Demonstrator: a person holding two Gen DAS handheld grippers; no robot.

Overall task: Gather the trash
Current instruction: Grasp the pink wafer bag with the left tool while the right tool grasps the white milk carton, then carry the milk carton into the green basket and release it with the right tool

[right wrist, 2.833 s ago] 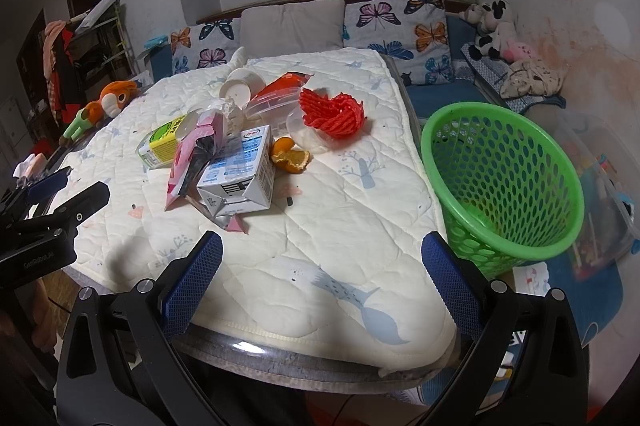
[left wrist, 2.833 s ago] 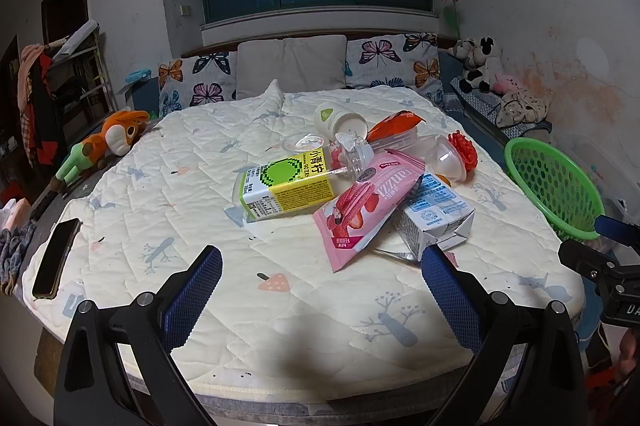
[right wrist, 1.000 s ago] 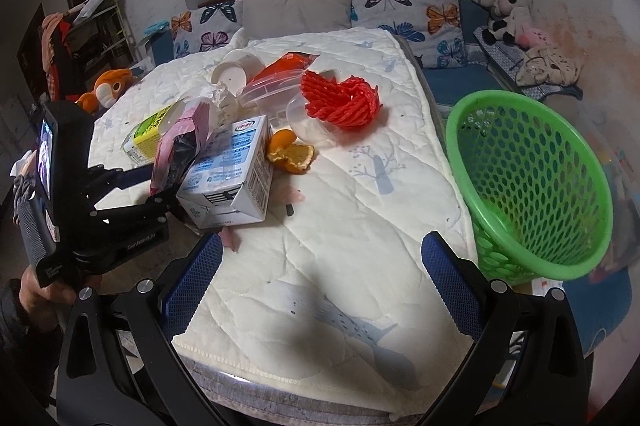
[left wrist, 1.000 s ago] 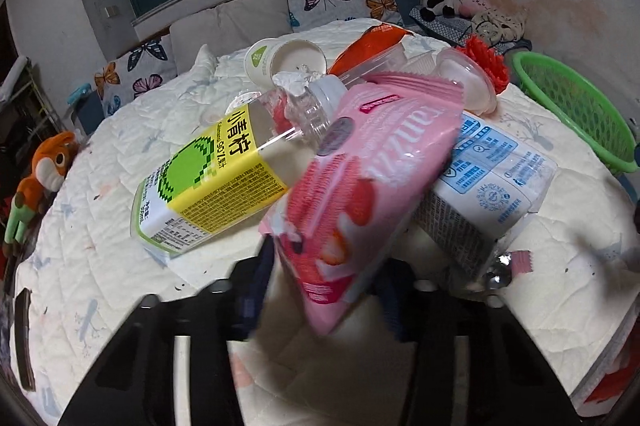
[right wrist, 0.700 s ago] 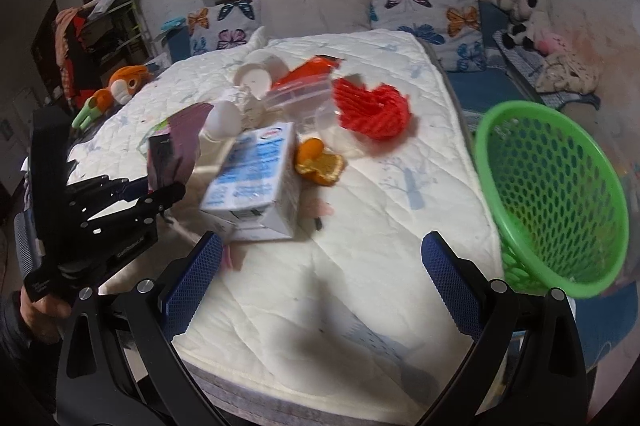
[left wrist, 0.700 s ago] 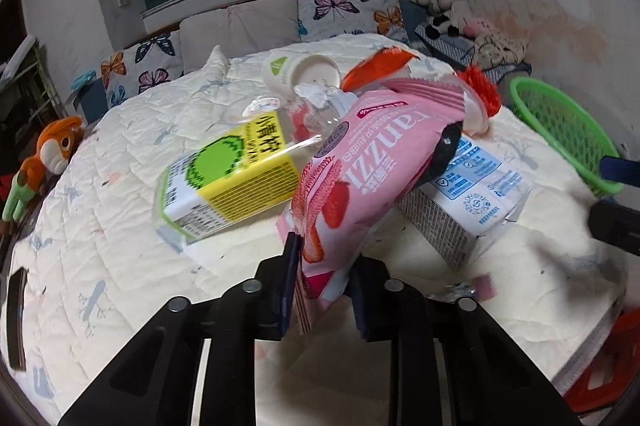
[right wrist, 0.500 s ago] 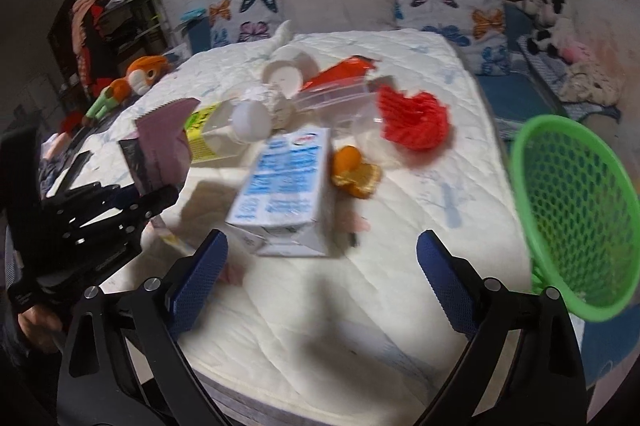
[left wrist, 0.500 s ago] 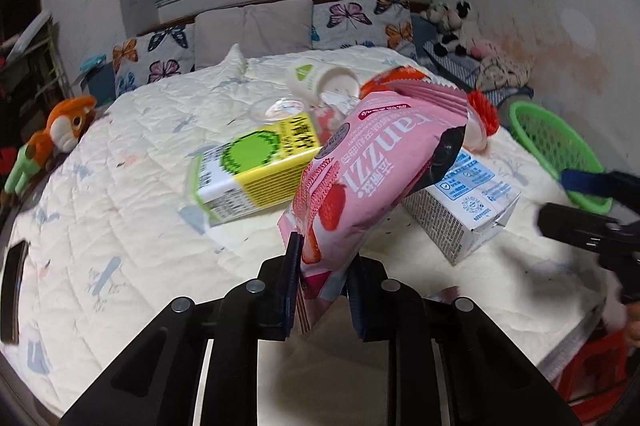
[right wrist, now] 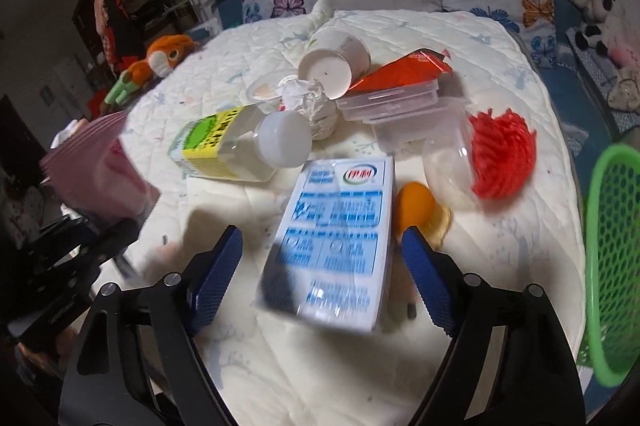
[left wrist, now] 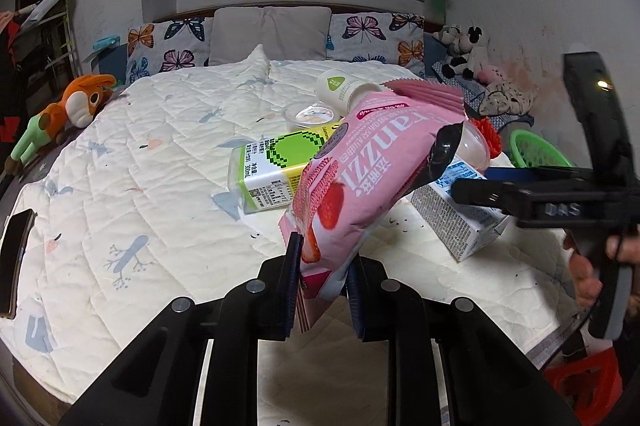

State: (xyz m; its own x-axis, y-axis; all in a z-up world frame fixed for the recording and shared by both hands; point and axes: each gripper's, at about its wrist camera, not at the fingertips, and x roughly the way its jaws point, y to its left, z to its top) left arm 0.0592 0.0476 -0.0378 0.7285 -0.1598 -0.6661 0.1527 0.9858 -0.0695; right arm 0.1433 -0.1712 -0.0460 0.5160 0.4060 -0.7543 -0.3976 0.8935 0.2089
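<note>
Left gripper now clamped on pink snack bag, bag lifted clear of bed near front edge. Right gripper jaws just closing around milk carton, apparently no contact yet, blurred. Green basket off bed's right edge, next stop.

Left tool now clamped on pink snack bag, lifted off bed, right tool narrowing around milk carton

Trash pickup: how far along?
Nothing is visibly binned yet. In hand: the left gripper is shut on the pink snack bag. The right gripper straddles the milk carton, jaws closing, no grip yet. Left: bottle, paper cup, orange peel, red netting.
</note>
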